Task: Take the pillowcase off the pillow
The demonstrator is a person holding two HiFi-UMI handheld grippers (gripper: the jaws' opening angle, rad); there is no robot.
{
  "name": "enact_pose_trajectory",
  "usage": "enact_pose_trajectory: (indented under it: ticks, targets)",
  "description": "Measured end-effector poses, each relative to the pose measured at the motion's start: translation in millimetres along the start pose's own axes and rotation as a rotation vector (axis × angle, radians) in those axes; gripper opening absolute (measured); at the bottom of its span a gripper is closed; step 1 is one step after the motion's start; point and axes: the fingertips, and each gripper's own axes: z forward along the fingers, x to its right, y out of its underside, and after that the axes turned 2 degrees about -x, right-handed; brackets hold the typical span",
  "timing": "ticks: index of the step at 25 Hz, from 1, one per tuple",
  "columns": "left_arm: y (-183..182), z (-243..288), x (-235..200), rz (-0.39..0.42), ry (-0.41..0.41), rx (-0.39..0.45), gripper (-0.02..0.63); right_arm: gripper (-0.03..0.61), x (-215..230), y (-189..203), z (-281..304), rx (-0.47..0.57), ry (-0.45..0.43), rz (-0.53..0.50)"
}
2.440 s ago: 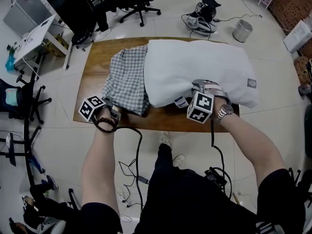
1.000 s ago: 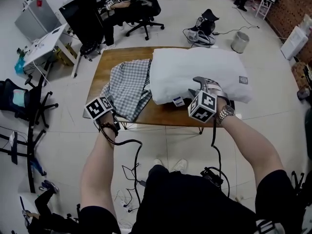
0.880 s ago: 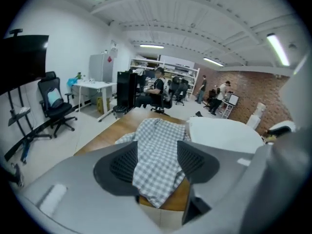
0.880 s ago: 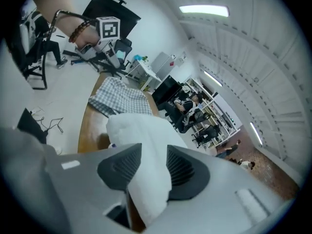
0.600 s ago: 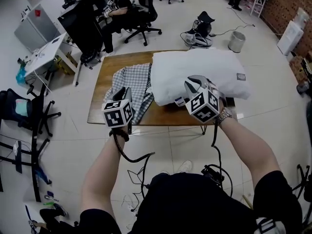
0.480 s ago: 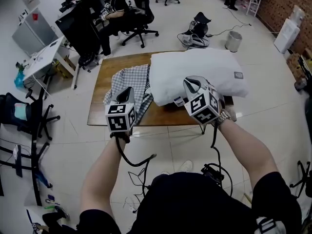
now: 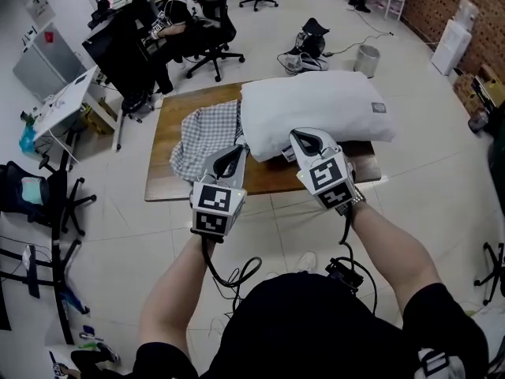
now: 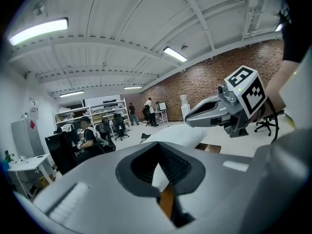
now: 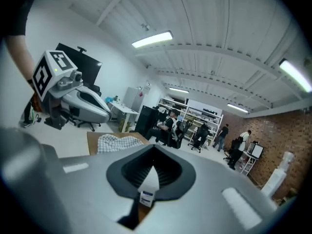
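Head view: the checked pillowcase [image 7: 207,136] lies crumpled on the left half of the table [image 7: 166,186], against the bare white pillow [image 7: 316,105] to its right, so the stripping looks finished; left gripper [image 7: 232,153] is clenched on nothing; right gripper [image 7: 303,137] has just been closing, also empty; next likely only setting down; a seated person [image 7: 162,22] and a bin [image 7: 367,57] sit far off, obstructing nothing.

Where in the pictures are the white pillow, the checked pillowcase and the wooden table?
white pillow [image 7: 316,105], head view, middle of its top face.
checked pillowcase [image 7: 207,133], head view, middle of the crumpled cloth.
wooden table [image 7: 162,188], head view, bare corner at near left.
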Motion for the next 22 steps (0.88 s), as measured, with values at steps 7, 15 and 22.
enact_pose_trajectory:
  ticks: [7, 15, 22]
  targets:
    - [-8.5, -23.2, 19.8, 0.025, 0.006, 0.051, 0.003, 0.0, -33.1, -12.2, -19.2, 0.045, -0.006, 0.052]
    - [-4.8, -27.9, 25.3, 0.004, -0.007, 0.068, 0.002, 0.0, -55.9, -17.3, -24.2, 0.061, -0.017, 0.057]
    - [0.0, -23.7, 24.8, -0.021, -0.011, 0.063, 0.002, 0.0, -61.8, -18.7, -24.2, 0.069, -0.023, 0.054]
